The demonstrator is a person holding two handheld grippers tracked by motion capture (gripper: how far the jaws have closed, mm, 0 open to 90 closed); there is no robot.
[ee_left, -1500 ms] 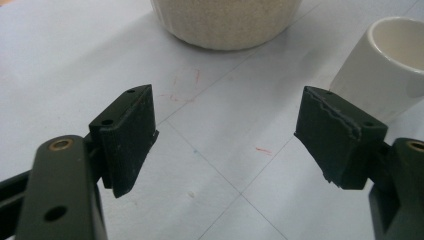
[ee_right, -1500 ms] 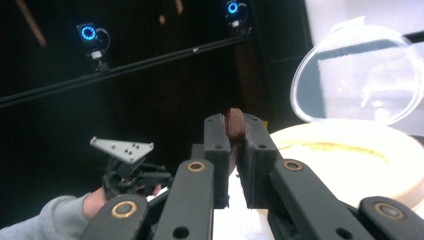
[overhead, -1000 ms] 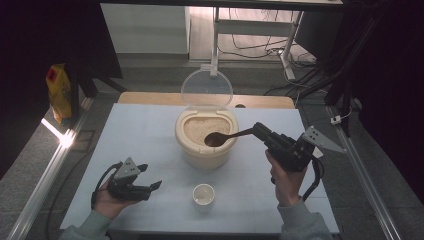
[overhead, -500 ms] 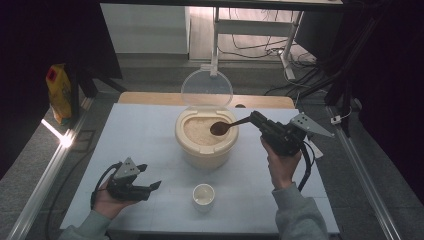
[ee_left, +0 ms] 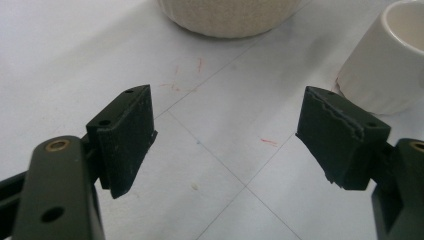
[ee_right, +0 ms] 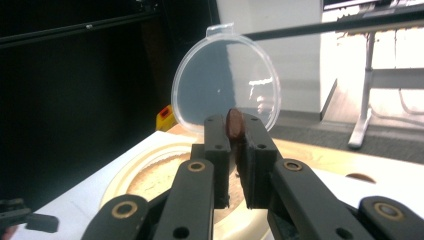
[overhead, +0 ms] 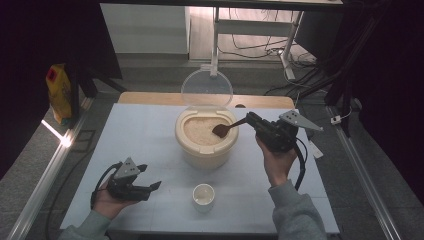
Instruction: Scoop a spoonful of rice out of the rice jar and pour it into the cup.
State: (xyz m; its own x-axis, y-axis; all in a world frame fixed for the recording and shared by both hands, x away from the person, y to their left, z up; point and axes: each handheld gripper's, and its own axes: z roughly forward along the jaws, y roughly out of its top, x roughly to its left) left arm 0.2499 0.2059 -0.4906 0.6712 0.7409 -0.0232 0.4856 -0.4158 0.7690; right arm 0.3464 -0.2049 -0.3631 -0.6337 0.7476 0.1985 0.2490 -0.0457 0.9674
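A: Spoon (overhead: pixel 223 130) location? Material?

B: Brown, wooden-looking, oval bowl over the rice in the round cream container (overhead: pixel 206 150). Right hand-held gripper (overhead: pixel 251 120) pinches its handle; the right gripper view shows the handle's end (ee_right: pixel 234 123) between the pressed pads.

A: Left one?

B: Left hand-held gripper (overhead: pixel 152 186) rests on the desk (overhead: pixel 150 140), jaws spread, nothing between. Its view shows worn rubber pads (ee_left: pixel 340 135), a ribbed white cup (ee_left: pixel 385 65) and red scuffs.

A: Lid?

B: Clear plastic lid (overhead: pixel 206 90), round, upright.

One rice container (overhead: pixel 206 145); one brown spoon (overhead: pixel 226 129); one white cup (overhead: pixel 204 195); two hand-held grippers; one yellow carton (overhead: pixel 59 92).
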